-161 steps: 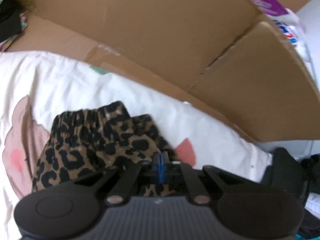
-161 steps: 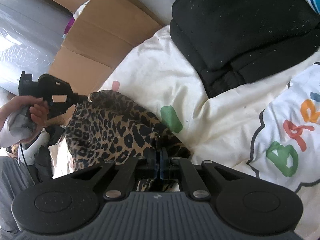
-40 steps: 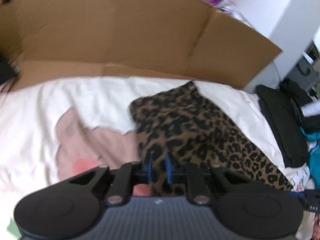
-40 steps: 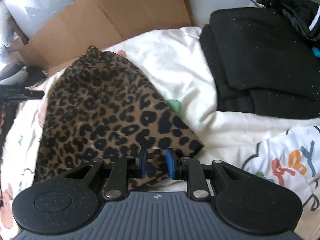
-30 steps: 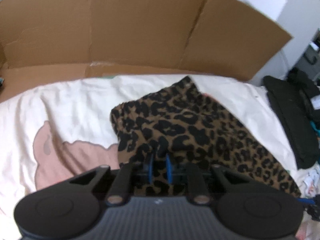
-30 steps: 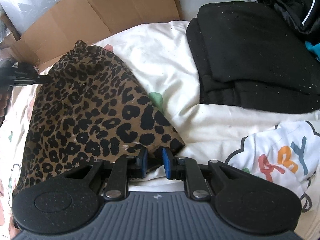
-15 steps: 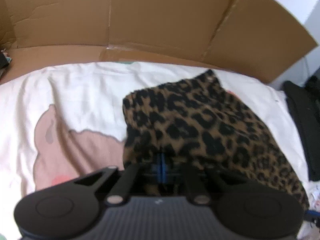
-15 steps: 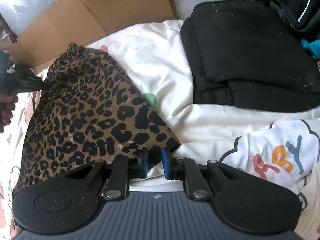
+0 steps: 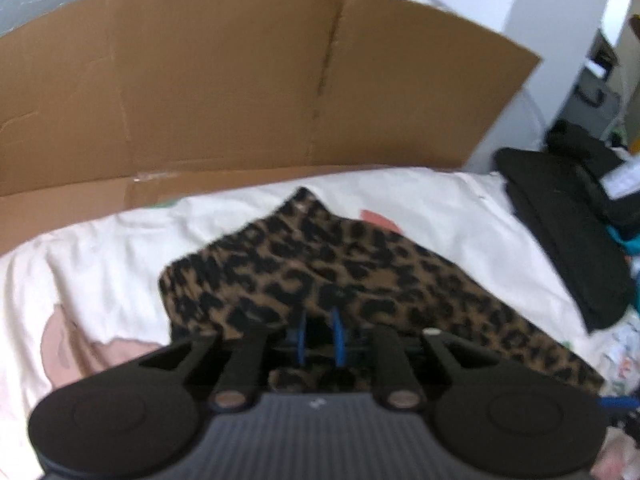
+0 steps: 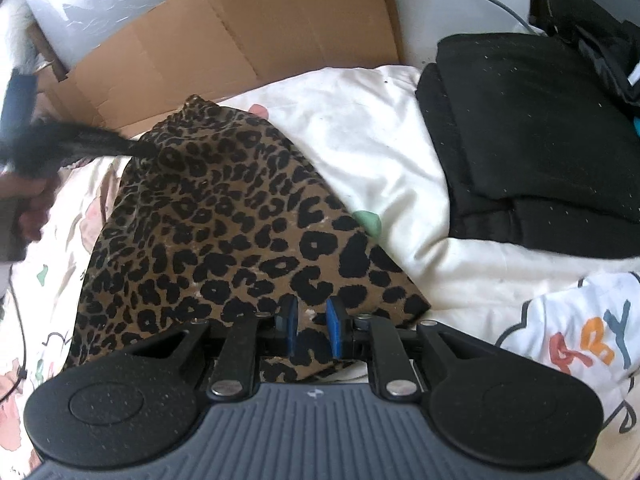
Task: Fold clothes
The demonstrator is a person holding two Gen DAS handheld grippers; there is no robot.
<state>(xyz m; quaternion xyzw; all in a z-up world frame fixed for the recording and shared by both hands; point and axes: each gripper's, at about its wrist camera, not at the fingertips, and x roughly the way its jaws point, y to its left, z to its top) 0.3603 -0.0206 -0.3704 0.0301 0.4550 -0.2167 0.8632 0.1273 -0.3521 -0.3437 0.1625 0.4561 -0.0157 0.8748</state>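
A brown leopard-print fabric garment (image 10: 224,236) lies spread and partly folded on the white cartoon-printed bed sheet (image 10: 360,148), and everything else in the room sits around it. Behind the garment, a large flattened brown cardboard sheet (image 9: 224,88) stands along the far side of the bed. To the garment's right, well apart from it across a stretch of bare sheet, rests a stack of folded black clothes (image 10: 536,132). Just beside the garment's right edge a small green printed patch (image 10: 370,220) shows on the sheet, and nearer its right front corner colourful printed letters (image 10: 588,344) appear on the bedding. The right tool (image 10: 311,332) hovers over the garment's near right corner with its blue pads (image 10: 334,328) standing a little apart; leopard cloth shows in the gap between them, yet the pads are not pressing on it. The left tool (image 9: 319,338) is at the garment's near left edge, its blue pads (image 9: 338,336) parted and its jaws opening, with cloth in the gap but not squeezed. Seen from the right wrist, that same left tool is a dark blur reaching in to the garment's far left corner, carried by a person's hand (image 10: 30,208) to the garment's left.
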